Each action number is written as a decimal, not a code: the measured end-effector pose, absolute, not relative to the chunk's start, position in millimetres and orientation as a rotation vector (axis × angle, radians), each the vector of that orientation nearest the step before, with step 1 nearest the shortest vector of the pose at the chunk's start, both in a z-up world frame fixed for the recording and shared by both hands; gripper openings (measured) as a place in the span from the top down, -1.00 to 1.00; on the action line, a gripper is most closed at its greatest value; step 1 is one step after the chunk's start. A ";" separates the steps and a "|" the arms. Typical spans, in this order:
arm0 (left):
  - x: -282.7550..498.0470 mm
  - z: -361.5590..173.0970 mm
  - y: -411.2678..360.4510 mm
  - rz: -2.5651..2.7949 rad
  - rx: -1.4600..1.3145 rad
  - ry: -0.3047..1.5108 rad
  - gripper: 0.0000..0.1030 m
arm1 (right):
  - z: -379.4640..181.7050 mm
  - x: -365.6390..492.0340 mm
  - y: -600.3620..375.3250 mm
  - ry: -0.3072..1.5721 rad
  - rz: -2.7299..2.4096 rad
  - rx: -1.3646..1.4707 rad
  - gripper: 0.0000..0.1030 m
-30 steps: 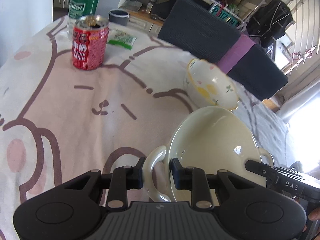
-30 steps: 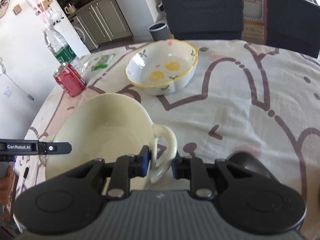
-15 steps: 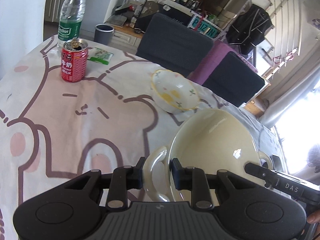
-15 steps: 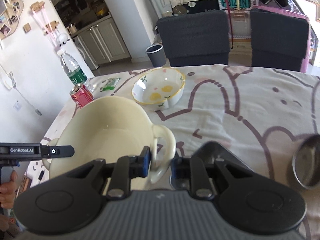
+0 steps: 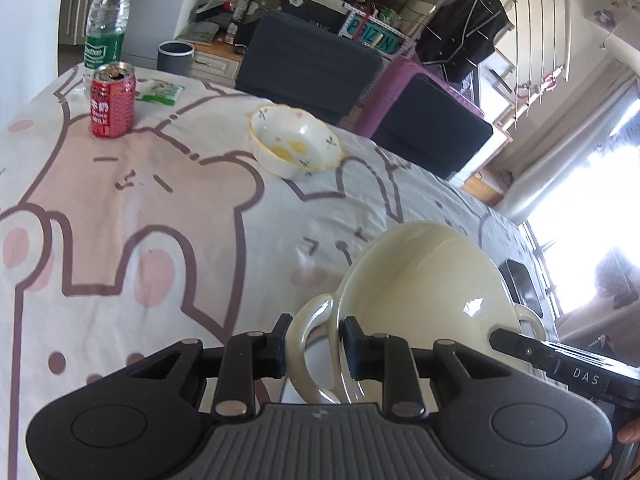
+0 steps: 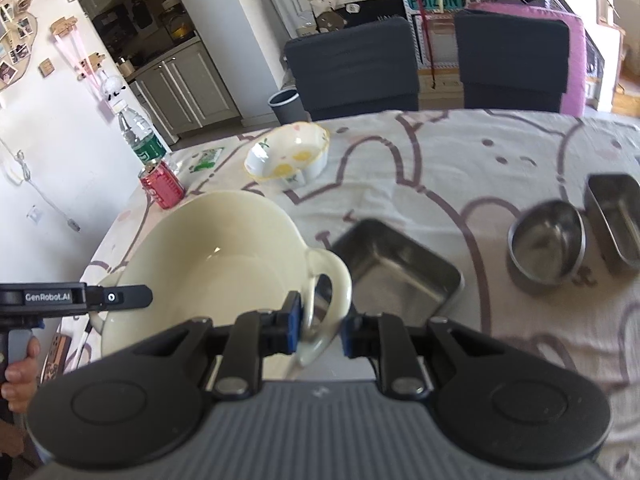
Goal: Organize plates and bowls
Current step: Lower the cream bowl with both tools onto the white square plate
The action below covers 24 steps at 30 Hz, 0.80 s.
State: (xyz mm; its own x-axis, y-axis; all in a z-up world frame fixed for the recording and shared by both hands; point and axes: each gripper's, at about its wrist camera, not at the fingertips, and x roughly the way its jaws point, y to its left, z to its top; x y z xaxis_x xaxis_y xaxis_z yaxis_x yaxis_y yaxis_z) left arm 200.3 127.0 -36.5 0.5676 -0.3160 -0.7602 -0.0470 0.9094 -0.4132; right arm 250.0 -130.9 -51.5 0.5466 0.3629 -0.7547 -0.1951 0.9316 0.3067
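A large cream two-handled bowl [image 5: 424, 292] is held in the air between both grippers. My left gripper [image 5: 314, 344] is shut on one handle. My right gripper [image 6: 320, 334] is shut on the other handle [image 6: 328, 304]; the bowl fills the lower left of the right wrist view [image 6: 208, 264]. A small white bowl with yellow rim and fruit print [image 5: 296, 146] stands on the tablecloth farther away, also in the right wrist view [image 6: 288, 158]. A square steel tray [image 6: 396, 272] lies on the table just beyond the right handle.
A red can [image 5: 112, 104], a water bottle [image 5: 106, 32] and a green packet [image 5: 160, 92] stand at the table's far left. A round steel bowl [image 6: 548, 246] and a steel tin [image 6: 616, 224] sit at the right. Two dark chairs [image 6: 356, 64] line the far edge.
Both grippers have lifted the cream bowl and drawn it back from the small printed bowl. The steel tray, round steel bowl and tin have come into the right wrist view.
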 end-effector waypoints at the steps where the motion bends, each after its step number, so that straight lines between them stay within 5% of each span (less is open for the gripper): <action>1: 198.7 -38.2 124.2 -0.169 -0.411 0.967 0.45 | -52.9 245.5 -133.2 0.941 0.327 0.197 0.55; 24: 194.0 -90.0 109.4 -0.178 -0.333 1.125 0.39 | -103.5 226.3 -135.0 1.151 0.271 0.208 0.51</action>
